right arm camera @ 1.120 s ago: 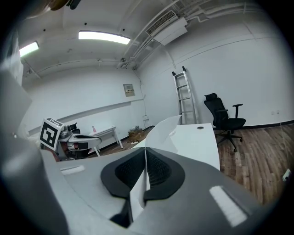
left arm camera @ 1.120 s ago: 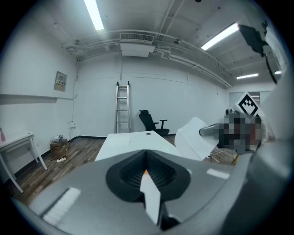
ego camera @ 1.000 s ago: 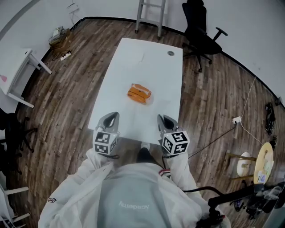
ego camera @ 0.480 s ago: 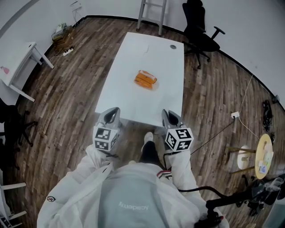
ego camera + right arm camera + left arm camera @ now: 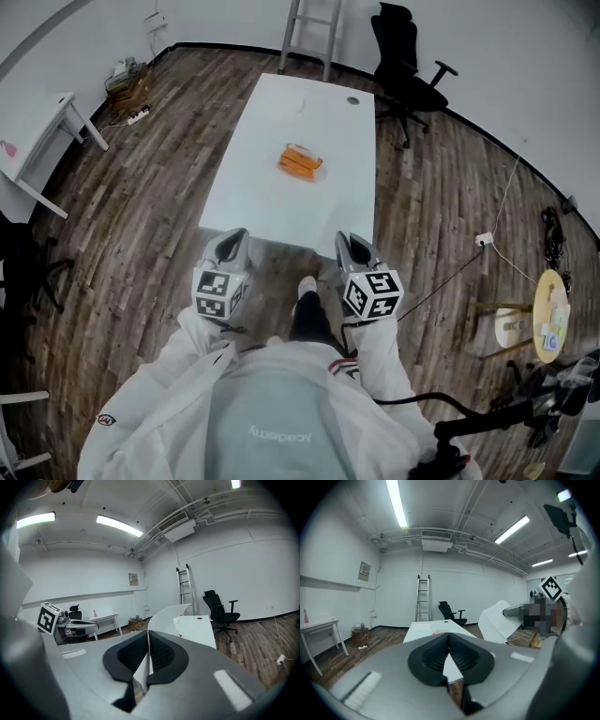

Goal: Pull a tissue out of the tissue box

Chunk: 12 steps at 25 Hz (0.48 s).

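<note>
I find the orange rectangular tissue box [image 5: 300,161] lying on the long white tabletop [image 5: 281,211], about midway along its length and roughly central across its width, with bare surface on every side of it. Whether a tissue stands out of its top I cannot tell at this size. The left gripper [image 5: 233,238] and the right gripper [image 5: 351,241] are both held at the near end of the tabletop, side by side with a gap between them, pointing toward the box and well apart from it. In the left gripper view the dark ribbed fingers [image 5: 429,660] meet at their tips with nothing between them; only the tabletop and floor show through the narrow slot behind the tips. In the right gripper view the fingers [image 5: 165,657] are likewise brought fully together and carry nothing. Each gripper bears its cube with square black-and-white markers, and white sleeves [image 5: 187,361] lead back from them to the person. A small round grey grommet [image 5: 352,100] sits near the far end of the tabletop. Beyond that end stand a black wheeled office chair [image 5: 405,75] and a grey metal stepladder [image 5: 309,28] against the wall. A small white side table [image 5: 42,141] stands on the dark wood-plank floor [image 5: 141,216] to the left.
</note>
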{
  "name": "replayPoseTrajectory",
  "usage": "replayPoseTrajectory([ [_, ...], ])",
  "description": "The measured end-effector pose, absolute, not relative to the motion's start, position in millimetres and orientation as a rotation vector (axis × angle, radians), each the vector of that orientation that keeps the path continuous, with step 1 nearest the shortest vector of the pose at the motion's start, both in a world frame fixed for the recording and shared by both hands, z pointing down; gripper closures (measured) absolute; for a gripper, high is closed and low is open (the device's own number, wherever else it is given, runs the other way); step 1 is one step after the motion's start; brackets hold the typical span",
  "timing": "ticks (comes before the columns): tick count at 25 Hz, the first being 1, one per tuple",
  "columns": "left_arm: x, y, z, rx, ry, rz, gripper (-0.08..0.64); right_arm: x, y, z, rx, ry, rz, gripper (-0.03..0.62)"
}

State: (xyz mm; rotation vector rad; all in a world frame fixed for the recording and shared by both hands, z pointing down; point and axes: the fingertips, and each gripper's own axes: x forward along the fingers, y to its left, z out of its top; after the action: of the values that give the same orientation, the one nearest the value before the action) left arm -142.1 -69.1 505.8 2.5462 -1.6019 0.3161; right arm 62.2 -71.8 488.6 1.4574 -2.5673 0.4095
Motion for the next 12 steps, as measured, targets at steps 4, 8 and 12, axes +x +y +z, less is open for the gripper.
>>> replayPoseTrajectory([
  [4,-140.5,-58.8,504.2,2.552,-1.598,0.311,0.56,63.4,-56.4,483.6,1.463,-2.571,0.397,0.592],
  [8,-136.1,-50.5,505.4,2.552,-1.591,0.31,0.56,67.9,-44.2,486.2,1.467,-2.566,0.408,0.592],
  [12,-132.3,-43.6,507.5,2.55,-1.582,0.322,0.56,71.8,-37.1,488.4,1.47,-2.563,0.419,0.592],
])
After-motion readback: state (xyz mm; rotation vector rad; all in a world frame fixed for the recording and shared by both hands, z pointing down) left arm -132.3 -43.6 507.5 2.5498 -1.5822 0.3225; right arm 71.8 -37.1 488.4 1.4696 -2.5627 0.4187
